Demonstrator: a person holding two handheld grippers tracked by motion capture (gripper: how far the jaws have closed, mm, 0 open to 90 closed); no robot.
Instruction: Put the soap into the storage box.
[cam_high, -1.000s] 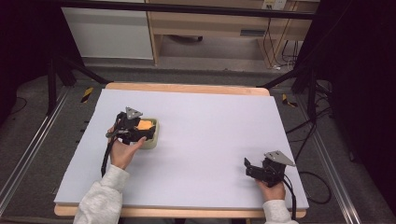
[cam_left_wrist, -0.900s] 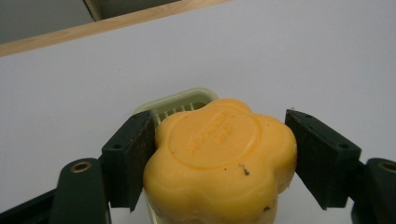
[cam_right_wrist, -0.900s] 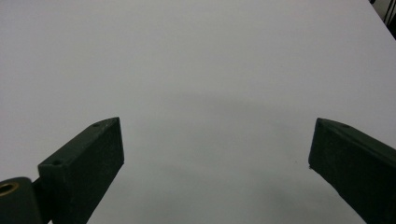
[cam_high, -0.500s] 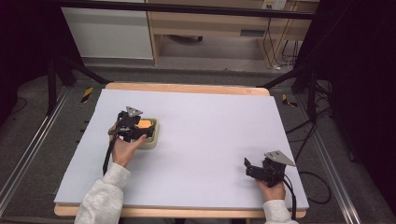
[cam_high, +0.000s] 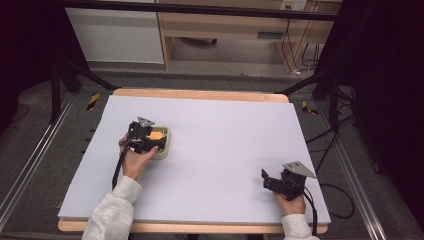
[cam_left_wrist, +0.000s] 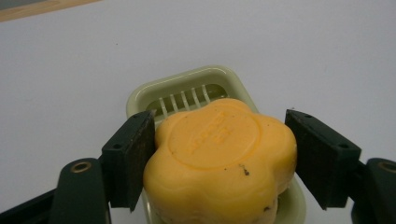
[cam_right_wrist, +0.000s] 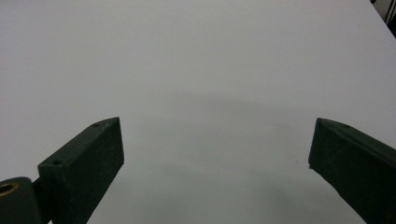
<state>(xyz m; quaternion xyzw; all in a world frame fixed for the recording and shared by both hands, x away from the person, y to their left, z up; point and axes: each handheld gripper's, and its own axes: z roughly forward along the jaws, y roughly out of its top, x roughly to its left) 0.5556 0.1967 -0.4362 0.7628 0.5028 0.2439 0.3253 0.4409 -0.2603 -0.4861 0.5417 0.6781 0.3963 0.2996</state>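
Note:
An orange flower-shaped soap (cam_left_wrist: 219, 154) sits between the pads of my left gripper (cam_left_wrist: 219, 123), which is shut on its two sides. Right beneath it lies a pale green slotted soap dish (cam_left_wrist: 196, 81); whether the soap touches the dish I cannot tell. In the high view the left gripper (cam_high: 152, 137) is at the table's left middle, with the soap (cam_high: 155, 135) over the dish (cam_high: 165, 150). My right gripper (cam_high: 265, 179) rests near the front right, open, and its jaws (cam_right_wrist: 215, 135) have nothing between them but bare white surface.
The white board (cam_high: 225, 130) covers a wooden table whose far edge (cam_high: 200, 94) shows as a tan strip. Dark stands and cables (cam_high: 320, 150) lie on the floor to the right. A shelf unit (cam_high: 225, 30) stands behind the table.
My left gripper has sunk a little toward the soap dish with the soap still in it. The right gripper has stayed where it was.

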